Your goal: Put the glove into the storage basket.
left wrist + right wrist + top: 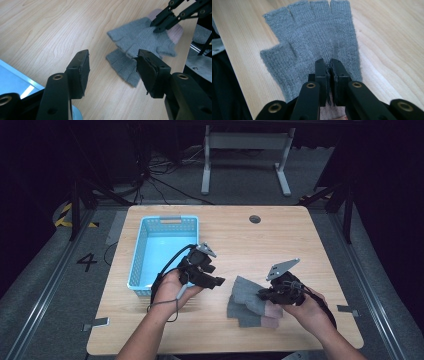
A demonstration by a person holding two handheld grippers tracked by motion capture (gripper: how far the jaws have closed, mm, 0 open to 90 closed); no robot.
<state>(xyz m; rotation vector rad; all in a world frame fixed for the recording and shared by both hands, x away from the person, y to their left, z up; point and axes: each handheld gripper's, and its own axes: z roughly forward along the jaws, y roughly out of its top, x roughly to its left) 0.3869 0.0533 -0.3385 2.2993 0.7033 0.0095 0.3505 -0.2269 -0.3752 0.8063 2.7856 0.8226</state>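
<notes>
Two grey fingerless gloves with pink cuffs lie overlapped on the wooden table. The upper glove (246,291) (140,37) (317,32) rests across the lower glove (245,318) (122,66). My right gripper (261,295) (154,27) (328,62) is shut on the upper glove, pinching a ridge of knit near its cuff end. My left gripper (218,281) (113,53) hovers to the left of the gloves, open, with nothing between its jaws.
A light blue plastic basket (136,260) (15,80) stands at the table's left, just beside my left hand. Bare wood stretches behind and to the right of the gloves. A round cable hole (255,219) sits near the far edge.
</notes>
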